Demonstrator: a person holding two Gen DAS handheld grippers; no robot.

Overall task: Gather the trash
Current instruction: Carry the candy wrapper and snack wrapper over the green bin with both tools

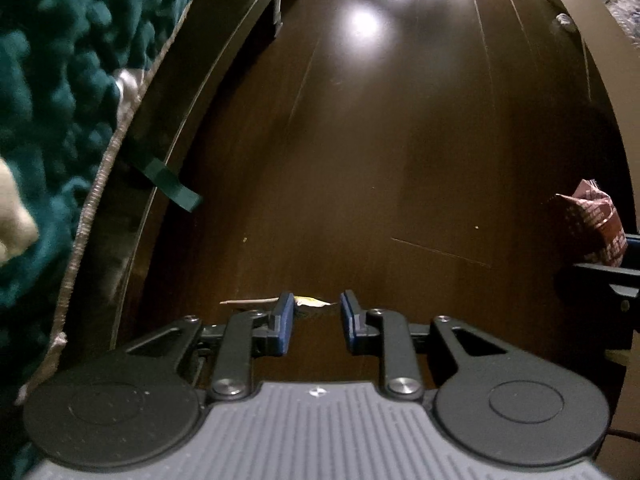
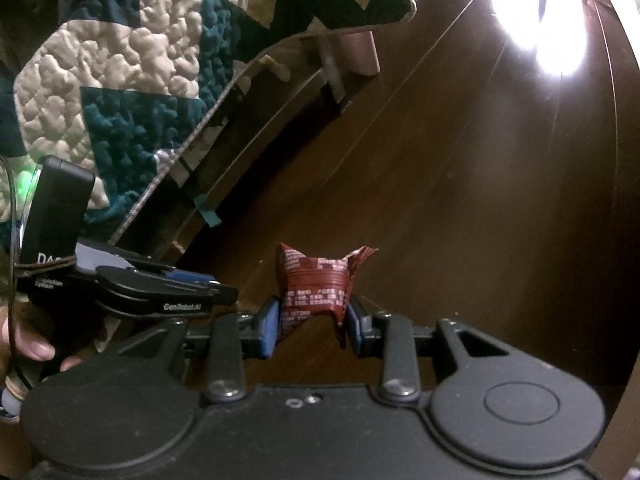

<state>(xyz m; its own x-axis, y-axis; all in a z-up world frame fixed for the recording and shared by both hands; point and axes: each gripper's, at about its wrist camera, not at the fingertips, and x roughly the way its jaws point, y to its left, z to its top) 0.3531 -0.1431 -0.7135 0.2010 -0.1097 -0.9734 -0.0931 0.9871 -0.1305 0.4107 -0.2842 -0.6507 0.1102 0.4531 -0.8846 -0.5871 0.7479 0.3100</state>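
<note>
Right gripper (image 2: 310, 322) first: its blue pads (image 2: 267, 330) are pinched on a red snack wrapper (image 2: 316, 286) printed with white text, low in the middle of the right wrist view — crumpled corners sticking up above the fingertips, dark wood floor (image 2: 460, 200) behind it. Over to the left gripper (image 1: 316, 320): jaws standing apart with a clear gap between the blue pads (image 1: 285, 326), nothing pressed between them. Just past the tips, low centre of the left wrist view, lies a thin pale stick (image 1: 248, 302) with a small yellowish scrap (image 1: 312, 301) beside it; whether the left-hand pad touches them is hard to tell. The same red wrapper shows at the right edge of that view. Moving outward, a quilt (image 2: 120, 60) in dark teal and cream hangs across the upper left of both views, over a dark furniture frame (image 1: 208, 80). A bright glare (image 2: 540, 12) washes the floor at the top. At lower left of the right wrist view, a person's fingers (image 2: 36, 350) grip the other tool.
</note>
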